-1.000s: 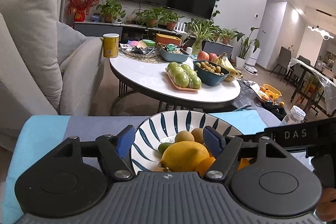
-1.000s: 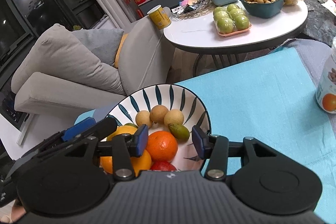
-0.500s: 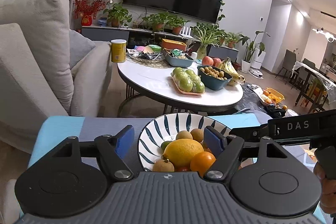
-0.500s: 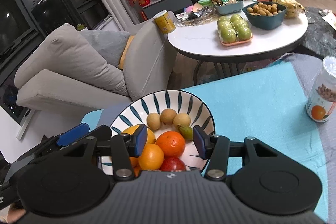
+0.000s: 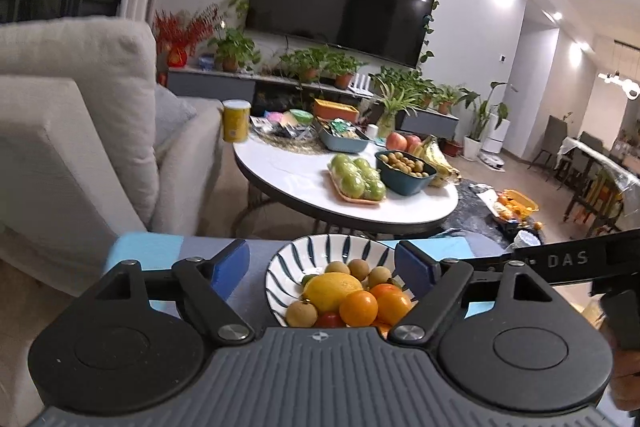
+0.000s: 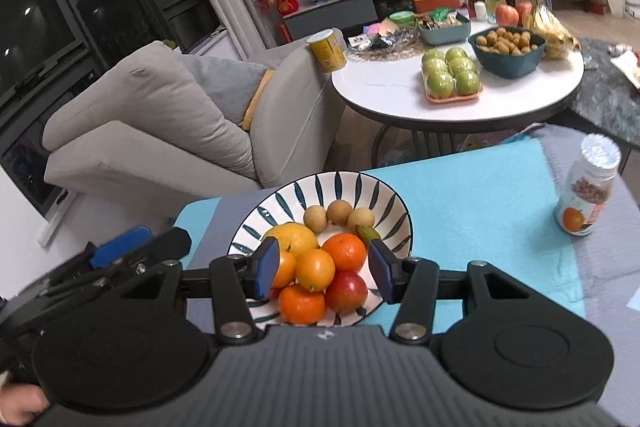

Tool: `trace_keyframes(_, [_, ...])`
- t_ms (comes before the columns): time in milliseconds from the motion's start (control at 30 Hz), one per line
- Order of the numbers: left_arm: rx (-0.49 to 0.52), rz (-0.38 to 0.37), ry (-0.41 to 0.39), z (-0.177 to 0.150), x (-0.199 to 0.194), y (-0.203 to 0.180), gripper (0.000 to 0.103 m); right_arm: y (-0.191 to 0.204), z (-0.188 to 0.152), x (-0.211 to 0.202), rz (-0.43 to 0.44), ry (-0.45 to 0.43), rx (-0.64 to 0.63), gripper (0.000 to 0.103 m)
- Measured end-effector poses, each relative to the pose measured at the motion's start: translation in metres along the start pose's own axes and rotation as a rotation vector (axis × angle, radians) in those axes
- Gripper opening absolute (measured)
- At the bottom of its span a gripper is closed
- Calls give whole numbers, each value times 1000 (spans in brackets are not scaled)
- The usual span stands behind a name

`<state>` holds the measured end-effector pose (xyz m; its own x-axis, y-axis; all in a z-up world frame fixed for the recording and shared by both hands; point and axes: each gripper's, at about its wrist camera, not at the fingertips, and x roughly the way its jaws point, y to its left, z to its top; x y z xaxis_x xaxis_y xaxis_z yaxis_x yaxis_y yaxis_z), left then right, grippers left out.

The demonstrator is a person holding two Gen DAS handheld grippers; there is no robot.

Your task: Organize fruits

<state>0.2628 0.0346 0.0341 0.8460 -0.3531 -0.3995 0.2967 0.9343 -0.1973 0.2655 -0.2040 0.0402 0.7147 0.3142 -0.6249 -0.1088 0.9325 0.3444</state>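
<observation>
A white bowl with dark blue stripes (image 6: pixel 352 191) (image 5: pixel 320 251) stands on a blue and grey cloth. It holds a yellow lemon (image 6: pixel 294 239) (image 5: pixel 332 289), several oranges (image 6: pixel 346 251), a red apple (image 6: pixel 346 291), three small brown longans (image 6: pixel 339 213) and a small green fruit (image 6: pixel 370 233). My right gripper (image 6: pixel 323 269) is open and empty above the near side of the bowl. My left gripper (image 5: pixel 322 267) is open and empty, with the bowl between its fingers. It also shows at the lower left of the right wrist view (image 6: pixel 120 247).
A bottle with an orange on its label (image 6: pixel 588 191) stands on the cloth at right. Behind it stands a round white table (image 6: pixel 400 91) with green fruit on a tray (image 6: pixel 452 77), a teal bowl of longans (image 6: pixel 506 47), bananas and a yellow can (image 6: pixel 327 50). A grey sofa (image 6: pixel 160 131) is at left.
Both grippers have pulled back and risen from the bowl, so the bowl and its fruit look smaller and more of the cloth shows. Both stay open.
</observation>
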Motion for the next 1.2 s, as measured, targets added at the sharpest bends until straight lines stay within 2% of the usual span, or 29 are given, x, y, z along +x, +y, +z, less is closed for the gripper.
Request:
trace_keyframes(267, [107, 69, -8, -7, -31, -19, 81, 10, -16, -28, -8, -12, -54, 68])
trace_keyframes(733, [62, 55, -23, -25, -80, -34, 84, 23, -49, -70, -26, -42, -168, 68])
trace_keyframes(833, [53, 37, -3, -27, -87, -39, 84, 24, -54, -80, -34, -56, -186, 68])
trace_keyframes(1033, [70, 59, 19, -36, -97, -50, 84, 26, -72, -93, -62, -64, -239, 68])
trace_keyframes(1200, [89, 107, 41, -50, -103, -60, 84, 19, -86, -101, -105, -62, -246, 68])
